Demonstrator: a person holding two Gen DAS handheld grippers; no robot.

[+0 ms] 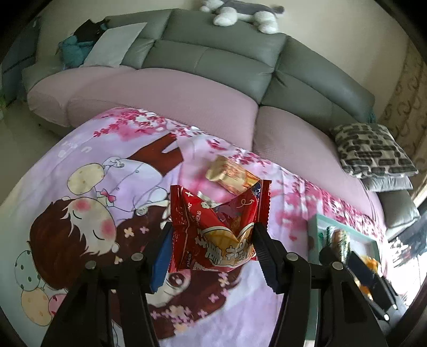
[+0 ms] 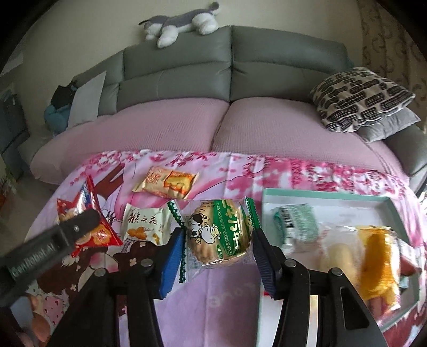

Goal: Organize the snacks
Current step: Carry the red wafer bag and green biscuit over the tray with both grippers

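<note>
In the left wrist view my left gripper (image 1: 212, 235) is shut on a red snack packet (image 1: 213, 208) and holds it above the pink cartoon cloth (image 1: 66, 149). A gold packet (image 1: 229, 173) lies on the cloth behind it. In the right wrist view my right gripper (image 2: 217, 235) is shut on a clear-and-green biscuit packet (image 2: 213, 221) with a cow picture, its pads pressing both sides. The red packet (image 2: 88, 213) and one left finger show at the left. A white packet (image 2: 145, 221) and the gold packet (image 2: 166, 181) lie on the cloth.
A teal tray (image 2: 320, 193) at the right holds a green-striped packet (image 2: 296, 221), an orange packet (image 2: 379, 256) and other snacks. Behind the table stands a grey sofa with pink seat covers (image 2: 213, 128), a patterned cushion (image 2: 357, 98) and a plush toy (image 2: 181, 24).
</note>
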